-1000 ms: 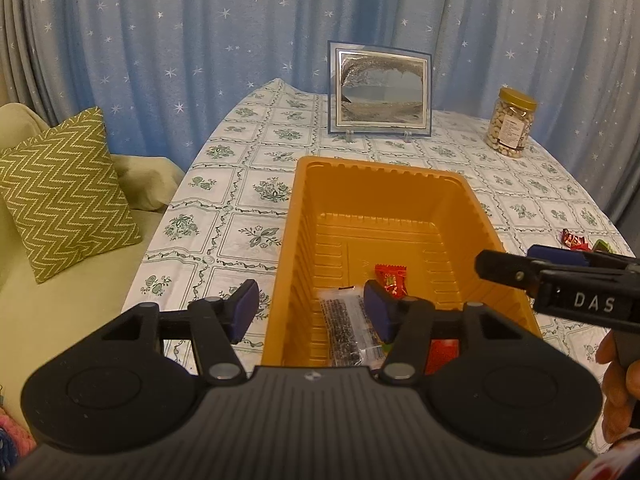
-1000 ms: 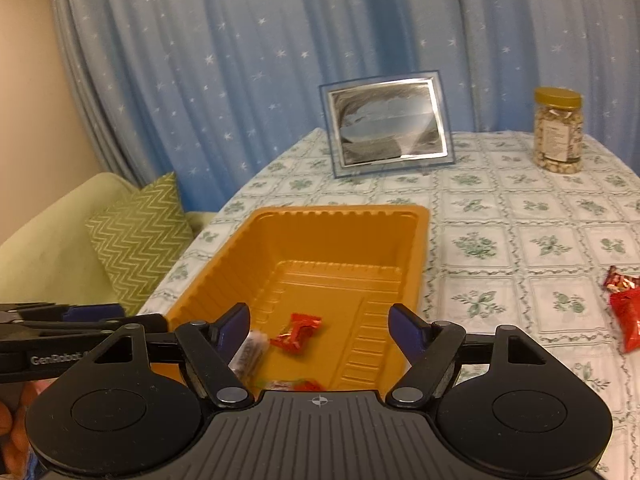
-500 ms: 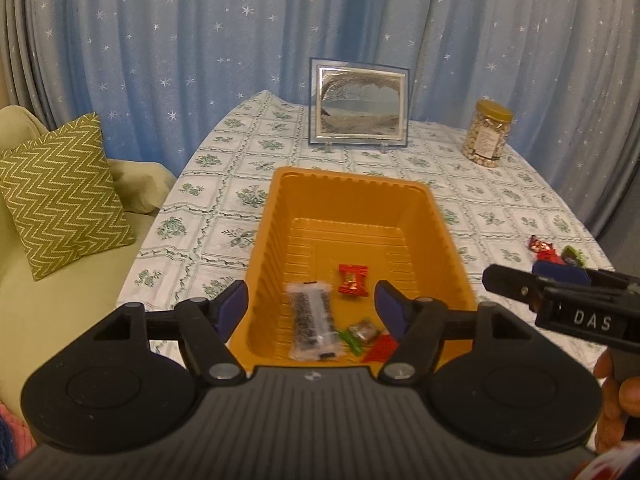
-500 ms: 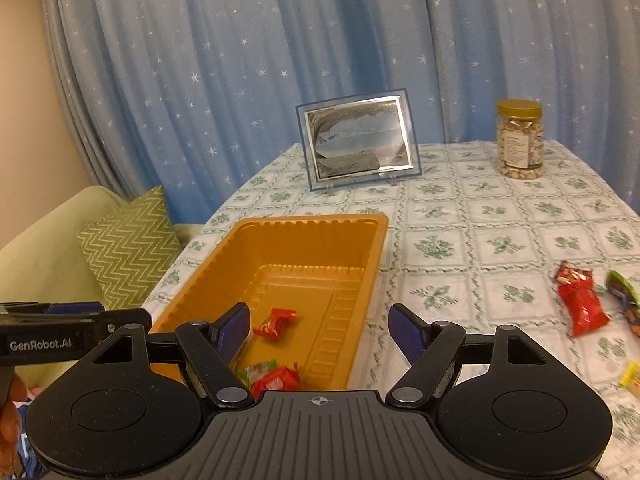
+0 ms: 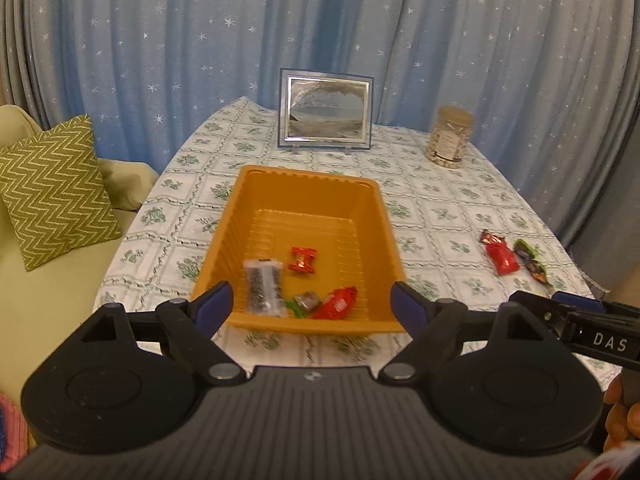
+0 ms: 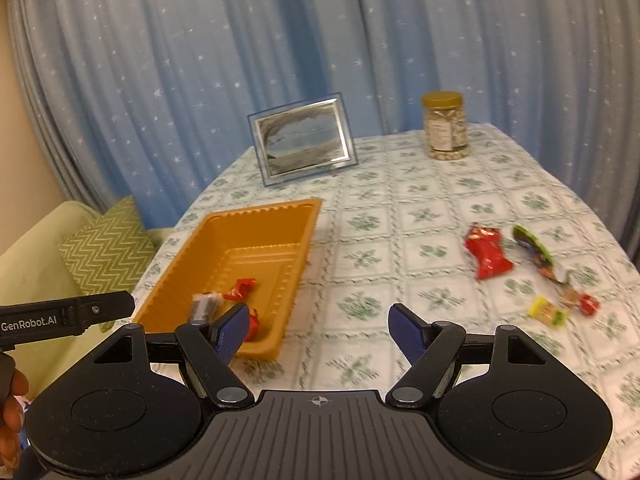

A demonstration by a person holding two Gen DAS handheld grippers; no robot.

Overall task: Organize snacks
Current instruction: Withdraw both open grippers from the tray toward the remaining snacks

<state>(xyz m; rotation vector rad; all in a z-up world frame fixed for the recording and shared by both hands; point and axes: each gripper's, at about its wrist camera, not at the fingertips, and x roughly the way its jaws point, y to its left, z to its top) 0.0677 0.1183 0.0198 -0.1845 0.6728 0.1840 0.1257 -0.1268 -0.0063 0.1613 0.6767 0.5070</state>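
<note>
An orange tray (image 5: pixel 362 200) (image 6: pixel 304 236) sits on the left part of the table and holds several snacks: a clear packet of dark bits (image 5: pixel 262 286), a small red candy (image 5: pixel 303 260), a red packet (image 5: pixel 335 304). On the cloth to the right lie a red packet (image 6: pixel 487 254) (image 5: pixel 500 257), a green-dark wrapper (image 6: pixel 534 250) (image 5: pixel 530 260), a yellow candy (image 6: pixel 546 312) and a small red candy (image 6: pixel 588 305). My left gripper (image 5: pixel 310 306) is open and empty, held back above the tray's near edge. My right gripper (image 6: pixel 320 326) is open and empty, over the cloth right of the tray.
A framed picture (image 5: pixel 325 110) (image 6: pixel 305 141) stands at the back of the table. A jar of nuts (image 5: pixel 449 137) (image 6: pixel 444 125) stands at the back right. A green sofa with a zigzag cushion (image 5: pixel 52 190) is to the left. Blue starred curtains hang behind.
Both grippers have pulled back and up from the tray. The right view has swung to the right, bringing the loose snacks on the cloth into sight. Both grippers stayed open.
</note>
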